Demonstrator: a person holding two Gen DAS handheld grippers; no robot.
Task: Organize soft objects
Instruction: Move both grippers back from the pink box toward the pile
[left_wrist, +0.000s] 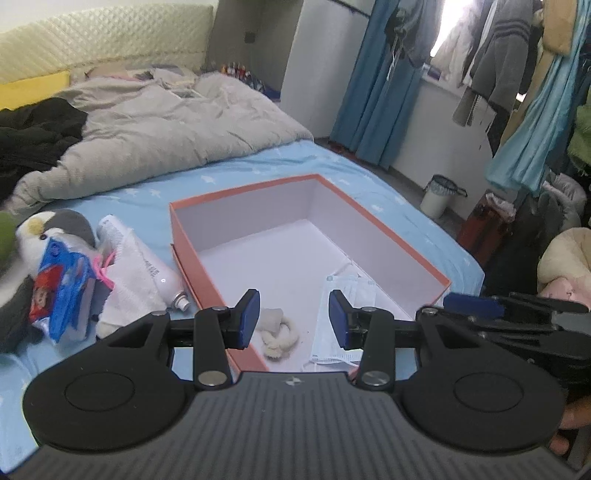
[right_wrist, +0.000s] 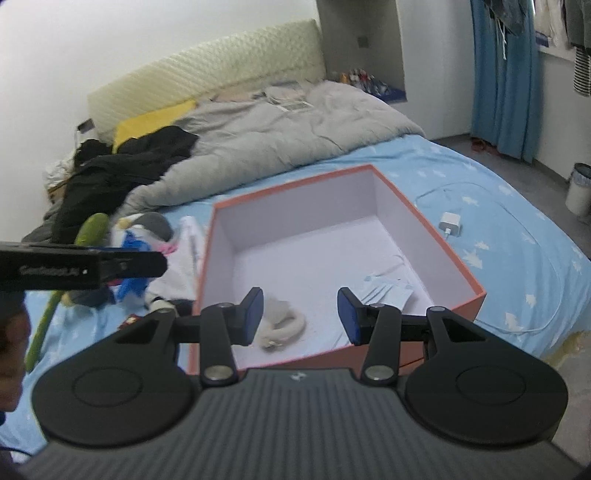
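Observation:
An orange box (left_wrist: 243, 192) (right_wrist: 291, 182) with a white inside lies open on the blue starred sheet. In its near end rest a cream knotted cloth (left_wrist: 277, 338) (right_wrist: 282, 323) and a pack of pale face masks (left_wrist: 364, 286) (right_wrist: 388, 291). My left gripper (left_wrist: 293, 314) hovers open above the box's near end, nothing between its blue pads. My right gripper (right_wrist: 301, 310) hangs open beside it over the same end, also empty. Left of the box lies a pile: a penguin plush (left_wrist: 55, 229), a blue printed packet (left_wrist: 59, 288), a white towel (left_wrist: 129, 273) and a green plush (right_wrist: 92, 229).
A white spray bottle (left_wrist: 162, 273) leans against the towel. A rumpled grey duvet (left_wrist: 147, 129) and black clothing (left_wrist: 33, 136) cover the bed's far half. A white charger (right_wrist: 450, 223) with its cable lies right of the box. A bin (left_wrist: 437, 195) and hanging clothes stand past the bed's edge.

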